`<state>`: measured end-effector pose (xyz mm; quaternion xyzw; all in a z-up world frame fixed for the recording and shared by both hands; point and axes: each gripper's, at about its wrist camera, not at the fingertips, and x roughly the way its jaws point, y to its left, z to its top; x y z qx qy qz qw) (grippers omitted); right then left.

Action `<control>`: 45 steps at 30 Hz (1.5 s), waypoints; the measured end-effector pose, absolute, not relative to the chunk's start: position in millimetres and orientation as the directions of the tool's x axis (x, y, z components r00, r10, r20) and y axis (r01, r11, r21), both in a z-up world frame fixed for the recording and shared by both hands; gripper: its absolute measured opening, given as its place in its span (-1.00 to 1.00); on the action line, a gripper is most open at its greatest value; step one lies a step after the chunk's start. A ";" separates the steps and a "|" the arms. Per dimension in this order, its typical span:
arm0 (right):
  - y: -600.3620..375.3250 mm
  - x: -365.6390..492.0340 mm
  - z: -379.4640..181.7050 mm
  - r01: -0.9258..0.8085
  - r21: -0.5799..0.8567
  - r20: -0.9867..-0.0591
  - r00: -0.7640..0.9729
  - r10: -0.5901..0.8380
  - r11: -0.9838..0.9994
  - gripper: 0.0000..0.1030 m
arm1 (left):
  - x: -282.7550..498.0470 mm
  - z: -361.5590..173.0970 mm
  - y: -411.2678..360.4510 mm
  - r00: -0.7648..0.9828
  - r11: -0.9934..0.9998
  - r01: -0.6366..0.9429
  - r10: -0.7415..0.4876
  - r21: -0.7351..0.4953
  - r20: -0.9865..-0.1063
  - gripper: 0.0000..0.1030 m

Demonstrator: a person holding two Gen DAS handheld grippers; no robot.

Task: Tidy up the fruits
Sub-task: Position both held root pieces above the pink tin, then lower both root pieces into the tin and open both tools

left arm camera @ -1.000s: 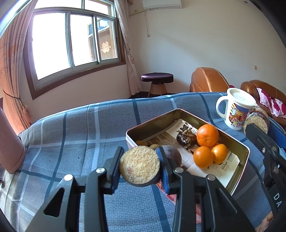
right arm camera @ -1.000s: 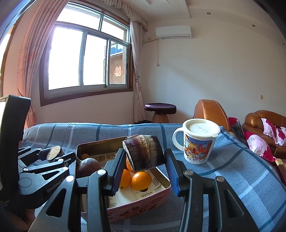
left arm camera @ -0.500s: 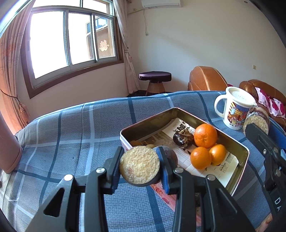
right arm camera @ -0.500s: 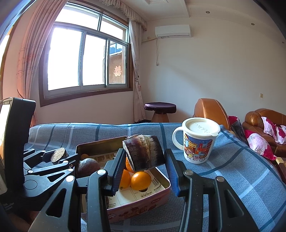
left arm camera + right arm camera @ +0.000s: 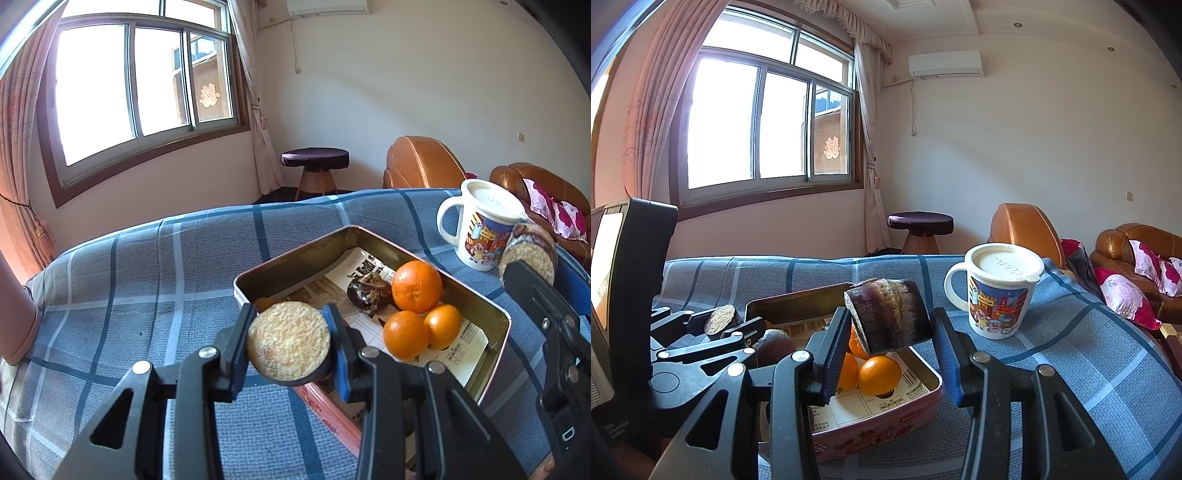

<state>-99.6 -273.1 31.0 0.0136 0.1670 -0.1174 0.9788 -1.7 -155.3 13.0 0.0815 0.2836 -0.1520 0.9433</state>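
Status: both grippers loaded, neither piece placed yet.

Left gripper (image 5: 289, 345) is clamped on a sugarcane segment (image 5: 288, 341), cut face toward the camera, held above the near-left corner of the tin (image 5: 295, 254). Right gripper (image 5: 886, 332) holds a second sugarcane piece (image 5: 888, 315), dark purple rind; the left finger is against it, the right finger looks slightly off it, so the grip may be loose. It hangs over the tin's right end, near the mug (image 5: 997, 291).

Already in the tin, which is lined with newspaper (image 5: 354, 266): three oranges (image 5: 416, 286) clustered at the right side, a dark shrivelled fruit (image 5: 367, 291) touching the largest one, plus a round brownish-purple fruit (image 5: 774, 345) at the near-left end, mostly hidden in the left wrist view.

The tin sits on the blue plaid cloth (image 5: 147, 288) covering the surface.

Judgement: most of the way done. Left to do: lower both cane pieces into the free area of the tin (far-left half looks open) and release. No other loose fruit visible on the cloth.
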 end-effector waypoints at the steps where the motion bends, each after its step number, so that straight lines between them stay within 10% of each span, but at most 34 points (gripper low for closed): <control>1: -273.2 -100.0 31.1 0.235 -0.012 -0.330 0.916 -0.226 0.972 -0.09 | -1.0 13.3 -156.6 0.792 0.940 0.335 -0.243 0.067 -0.560 -0.25; 45: -277.7 -35.6 19.8 0.131 0.029 -0.456 0.884 -0.103 0.991 -0.09 | 63.5 6.0 -175.2 0.756 0.935 0.342 -0.216 0.092 -0.618 -0.25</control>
